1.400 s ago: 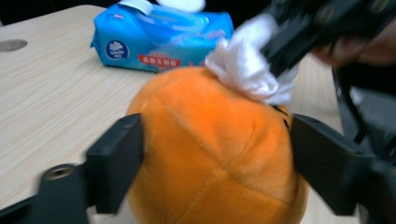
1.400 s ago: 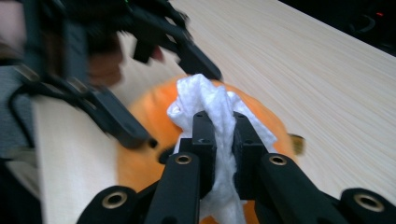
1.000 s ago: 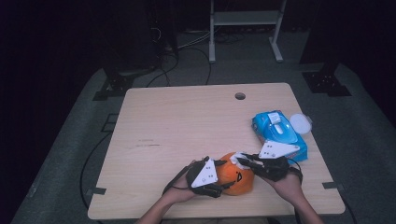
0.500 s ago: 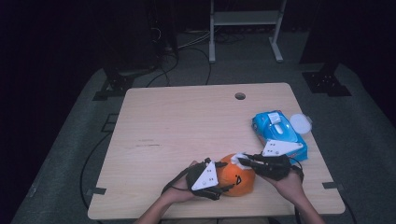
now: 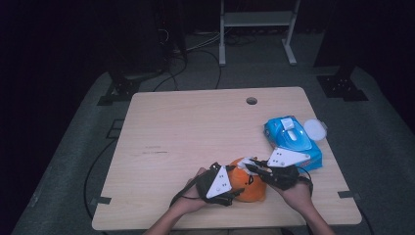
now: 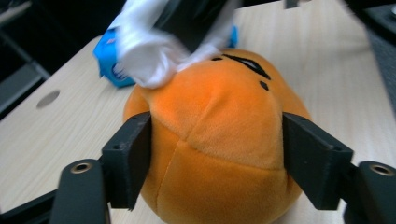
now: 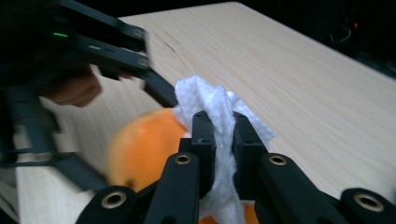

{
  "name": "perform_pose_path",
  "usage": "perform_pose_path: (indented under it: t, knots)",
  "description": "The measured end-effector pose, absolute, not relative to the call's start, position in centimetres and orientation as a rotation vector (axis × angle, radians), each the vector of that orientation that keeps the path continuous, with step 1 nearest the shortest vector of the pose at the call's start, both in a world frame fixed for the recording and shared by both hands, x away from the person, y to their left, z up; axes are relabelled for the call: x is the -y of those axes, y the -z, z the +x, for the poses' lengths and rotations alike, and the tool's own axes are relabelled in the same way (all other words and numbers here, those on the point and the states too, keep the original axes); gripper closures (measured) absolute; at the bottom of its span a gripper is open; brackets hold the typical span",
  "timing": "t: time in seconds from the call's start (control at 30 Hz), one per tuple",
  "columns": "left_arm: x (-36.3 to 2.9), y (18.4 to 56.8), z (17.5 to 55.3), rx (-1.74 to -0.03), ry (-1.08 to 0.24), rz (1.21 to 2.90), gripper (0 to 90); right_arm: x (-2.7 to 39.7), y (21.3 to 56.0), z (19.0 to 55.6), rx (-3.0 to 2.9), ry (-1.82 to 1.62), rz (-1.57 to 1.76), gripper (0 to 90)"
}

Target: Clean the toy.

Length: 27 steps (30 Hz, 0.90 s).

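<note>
We see an orange plush (image 6: 219, 135) with thin black markings stitched on its far side. The wipe (image 7: 219, 116) is plain white with a faint dimpled texture. Both grippers, left (image 5: 234, 188) and right (image 5: 252, 169), are black, each topped with a pale grey plate dotted with small dark holes. To the right lies a bright blue pack (image 5: 293, 142) with a white label patch, and a translucent white lid (image 5: 315, 129) just beside it. The table (image 5: 195, 127) is light wood with fine grain, and the floor (image 5: 73, 161) around it is dark grey.
</note>
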<state>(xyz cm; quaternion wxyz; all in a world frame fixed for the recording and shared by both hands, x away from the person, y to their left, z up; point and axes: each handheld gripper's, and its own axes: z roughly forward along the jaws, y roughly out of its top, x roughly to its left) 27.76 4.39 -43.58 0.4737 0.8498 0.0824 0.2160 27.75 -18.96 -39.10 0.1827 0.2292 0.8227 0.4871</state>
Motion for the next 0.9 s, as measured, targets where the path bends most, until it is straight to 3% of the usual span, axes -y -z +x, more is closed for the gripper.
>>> perform_pose_path:
  t: [0.1,0.27,0.37,0.47,0.63,0.77,0.9]
  knots:
    - [-4.9,44.1,28.5,-0.290,-0.503,2.062,28.4,18.8,39.0,27.3,-2.341,-1.356,0.621,81.5]
    - [-5.3,44.0,28.5,-0.254,-0.453,2.044,9.8,19.7,40.2,28.7,-2.340,-1.333,0.713,81.4]
    - [-4.9,44.3,28.3,-0.225,-0.507,2.077,19.6,19.7,39.9,28.4,-2.330,-1.355,0.715,81.4]
    - [-4.8,44.3,28.2,-0.220,-0.519,2.081,23.8,18.3,39.9,27.7,-2.352,-1.382,0.662,81.4]
    - [-5.2,44.4,28.6,-0.289,-0.484,2.090,24.4,17.6,40.0,27.6,-2.389,-1.343,0.597,81.3]
    - [-5.7,44.7,29.2,-0.333,-0.413,2.059,17.0,19.2,40.6,28.2,-2.369,-1.290,0.651,81.2]
    - [-5.4,44.5,29.0,-0.323,-0.404,2.066,22.3,18.9,40.4,27.7,-2.360,-1.277,0.634,81.1]
